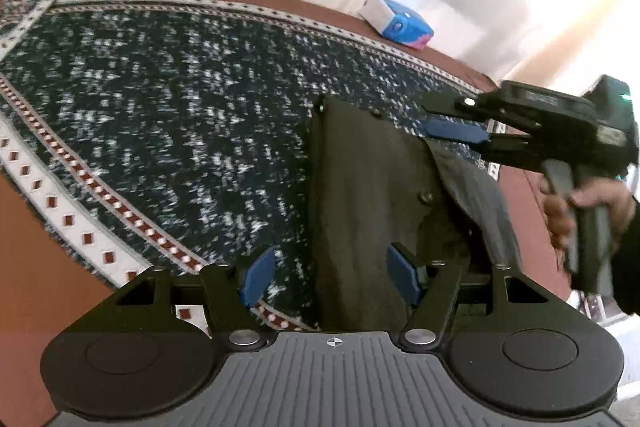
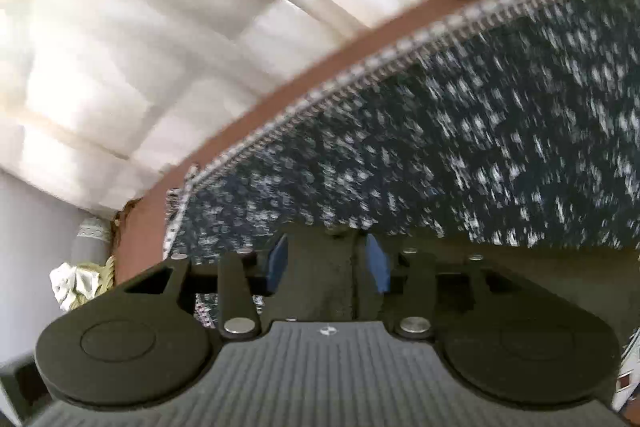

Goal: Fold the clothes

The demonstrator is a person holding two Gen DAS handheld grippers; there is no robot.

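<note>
Your left gripper (image 1: 331,279) stands open over the near edge of the dark garment (image 1: 360,195), which lies on the speckled cloth (image 1: 180,115). Your right gripper (image 2: 327,267) is partly closed around a fold of it, though you cannot tell whether the pads pinch. A loose hold could let that fold slip and bunch.

I count two grippers, my left (image 1: 332,277) and my right (image 1: 454,131), each with two blue pads. One hand (image 1: 588,211) shows. One dark garment (image 1: 368,195) lies on one speckled cloth (image 1: 180,99). One blue box (image 1: 396,17) sits by the table's (image 1: 24,227) far edge.
</note>
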